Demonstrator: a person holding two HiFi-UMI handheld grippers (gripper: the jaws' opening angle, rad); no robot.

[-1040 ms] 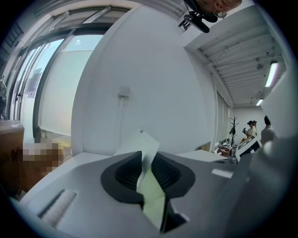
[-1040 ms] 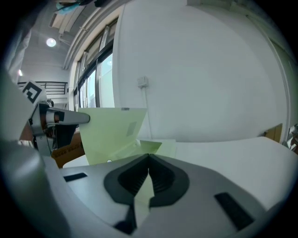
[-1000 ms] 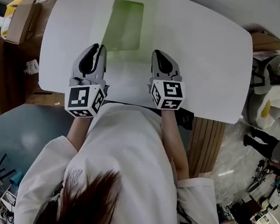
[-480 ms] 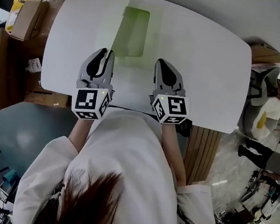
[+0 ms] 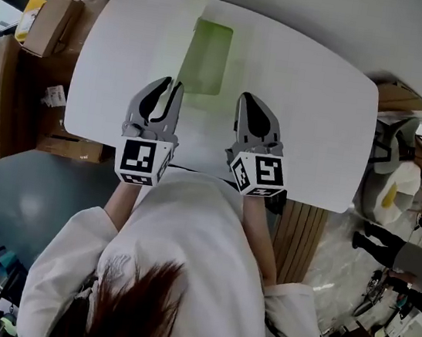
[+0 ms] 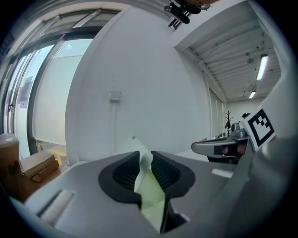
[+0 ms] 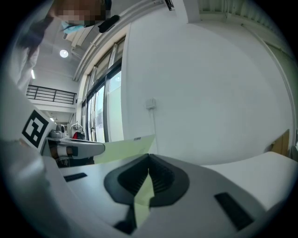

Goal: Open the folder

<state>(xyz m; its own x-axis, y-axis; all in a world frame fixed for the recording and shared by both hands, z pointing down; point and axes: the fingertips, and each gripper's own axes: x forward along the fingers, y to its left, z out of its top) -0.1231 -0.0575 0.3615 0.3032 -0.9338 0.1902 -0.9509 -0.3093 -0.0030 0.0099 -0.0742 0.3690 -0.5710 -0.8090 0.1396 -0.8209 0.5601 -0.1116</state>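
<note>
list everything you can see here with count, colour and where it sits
table: one, white, middle of the head view
folder: one, pale green, on the table, one cover lifted at its left side
boxes: at least three, brown, on the floor left of the table
slatted panel: one, wooden, by the table's near right corner
bystander: one, grey trousers, floor at far right
left gripper: one, grey, shut on the lifted cover
right gripper: one, grey, shut on the folder's near edge
coat: one, white, bottom of the head view
</note>
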